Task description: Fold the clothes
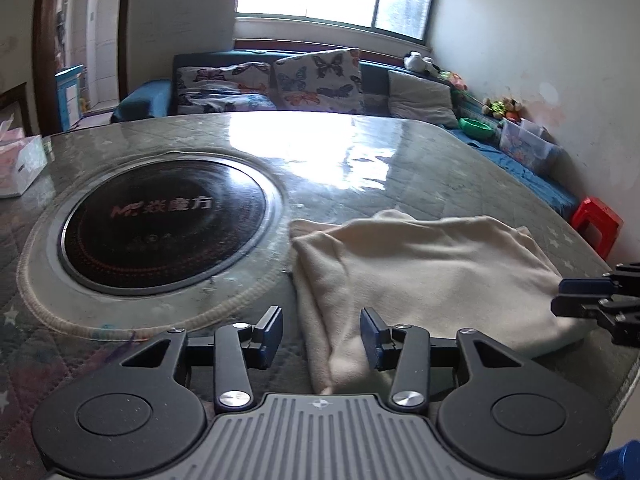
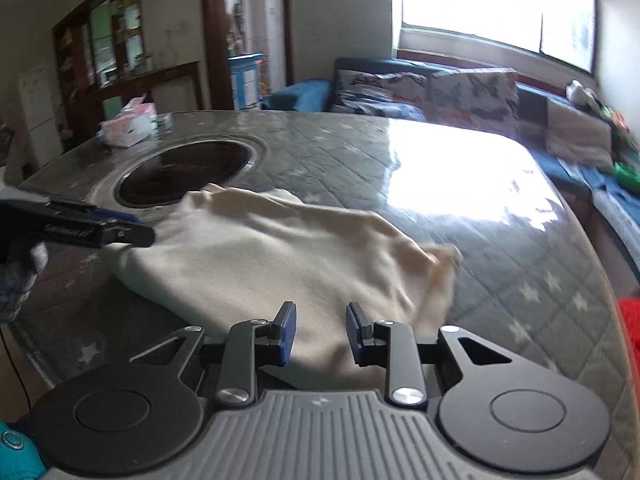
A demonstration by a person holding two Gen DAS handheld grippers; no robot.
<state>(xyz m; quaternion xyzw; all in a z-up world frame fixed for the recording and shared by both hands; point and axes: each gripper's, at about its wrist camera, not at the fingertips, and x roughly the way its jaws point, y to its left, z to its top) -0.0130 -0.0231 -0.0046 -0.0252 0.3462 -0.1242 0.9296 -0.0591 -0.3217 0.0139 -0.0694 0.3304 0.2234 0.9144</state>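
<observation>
A cream garment (image 1: pixel 420 276) lies folded on the quilted table; it also shows in the right wrist view (image 2: pixel 280 264). My left gripper (image 1: pixel 322 334) is open and empty over the garment's near left corner. My right gripper (image 2: pixel 321 332) is open and empty above the garment's near edge. The right gripper also shows at the garment's right edge in the left wrist view (image 1: pixel 580 296). The left gripper shows side-on at the garment's left edge in the right wrist view (image 2: pixel 120 228).
A round black induction hob (image 1: pixel 164 220) is set into the table (image 1: pixel 360 168) left of the garment. A tissue box (image 2: pixel 128 124) sits at the far left. A sofa with butterfly cushions (image 1: pixel 316 80) stands behind. A red stool (image 1: pixel 596 224) is beside the table's right edge.
</observation>
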